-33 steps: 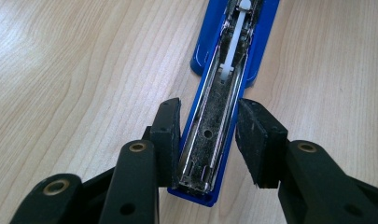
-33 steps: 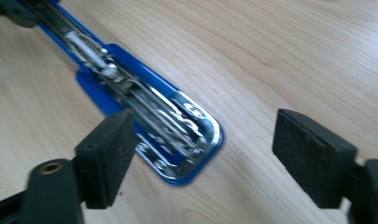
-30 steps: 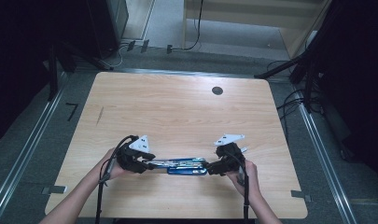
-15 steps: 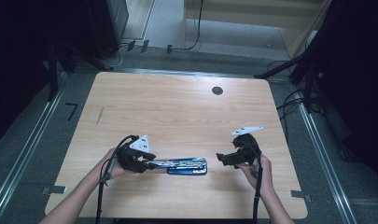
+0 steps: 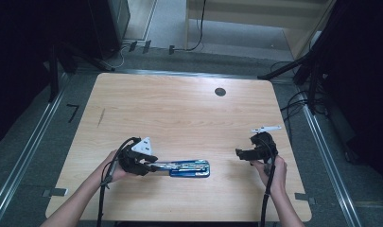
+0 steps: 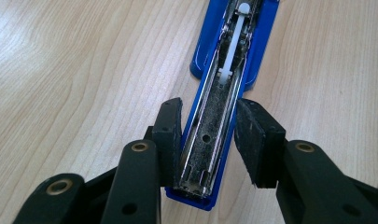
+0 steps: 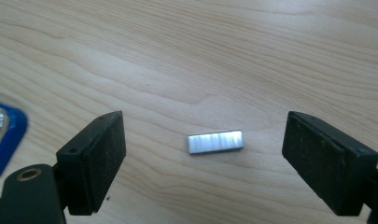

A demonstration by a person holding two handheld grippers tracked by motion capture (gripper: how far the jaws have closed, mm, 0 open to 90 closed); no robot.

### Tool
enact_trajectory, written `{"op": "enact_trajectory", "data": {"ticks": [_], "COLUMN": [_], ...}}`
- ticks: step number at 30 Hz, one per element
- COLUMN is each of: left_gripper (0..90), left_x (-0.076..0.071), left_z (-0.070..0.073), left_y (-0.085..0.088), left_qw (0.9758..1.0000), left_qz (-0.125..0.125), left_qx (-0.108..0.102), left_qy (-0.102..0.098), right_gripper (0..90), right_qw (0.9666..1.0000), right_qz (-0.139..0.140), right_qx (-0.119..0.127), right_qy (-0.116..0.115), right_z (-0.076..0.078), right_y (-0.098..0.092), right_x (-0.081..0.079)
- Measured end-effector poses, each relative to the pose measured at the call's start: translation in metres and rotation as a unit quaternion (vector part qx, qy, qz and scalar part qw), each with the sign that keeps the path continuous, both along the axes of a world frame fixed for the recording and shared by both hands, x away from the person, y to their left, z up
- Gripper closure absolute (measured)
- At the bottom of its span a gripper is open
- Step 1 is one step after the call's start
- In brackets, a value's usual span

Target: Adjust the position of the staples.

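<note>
Left gripper (image 6: 203,140) clamped on opened blue metal stapler (image 6: 224,88), lower centre of the light wooden table (image 5: 179,109). Right gripper (image 7: 203,161) jaws wide apart, just narrowed slightly, straddling small silver staple strip (image 7: 215,141), not touching. Tabletop above bare. No legible markings.

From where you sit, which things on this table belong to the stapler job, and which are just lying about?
Part of the job:
- blue opened stapler with bare metal staple channel, clamped by the left hand-held gripper
- small silver strip of staples, between the open right hand-held gripper pads

Just there:
- round dark hole in the wooden tabletop
- cables on the floor
</note>
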State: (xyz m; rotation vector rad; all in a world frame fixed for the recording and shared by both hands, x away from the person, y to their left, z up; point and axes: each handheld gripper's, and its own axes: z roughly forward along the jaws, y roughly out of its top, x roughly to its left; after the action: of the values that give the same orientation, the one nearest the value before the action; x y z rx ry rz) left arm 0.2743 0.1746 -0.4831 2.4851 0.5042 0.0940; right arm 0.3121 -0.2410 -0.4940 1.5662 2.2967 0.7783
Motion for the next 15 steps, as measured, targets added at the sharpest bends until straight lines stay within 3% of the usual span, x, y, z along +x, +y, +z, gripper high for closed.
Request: {"op": "enact_trajectory", "data": {"ticks": [4,15], "left_gripper": [62.8,62.7], "left_x": [0.0,0.001], "left_z": [0.0,-0.001], "left_y": [0.001,0.001], "left_qw": [1.0,1.0], "left_qz": [0.0,0.0], "left_qx": [-0.001,-0.005], "left_qy": [0.001,0.003], "right_gripper": [19.1,27.8], "right_qw": [0.9998,0.9988], "right_qz": [-0.021,-0.038], "right_qx": [-0.003,-0.031], "right_qy": [0.001,0.006], "right_z": [-0.005,-0.02], "right_y": [-0.002,-0.001], "right_x": [0.004,0.015]}}
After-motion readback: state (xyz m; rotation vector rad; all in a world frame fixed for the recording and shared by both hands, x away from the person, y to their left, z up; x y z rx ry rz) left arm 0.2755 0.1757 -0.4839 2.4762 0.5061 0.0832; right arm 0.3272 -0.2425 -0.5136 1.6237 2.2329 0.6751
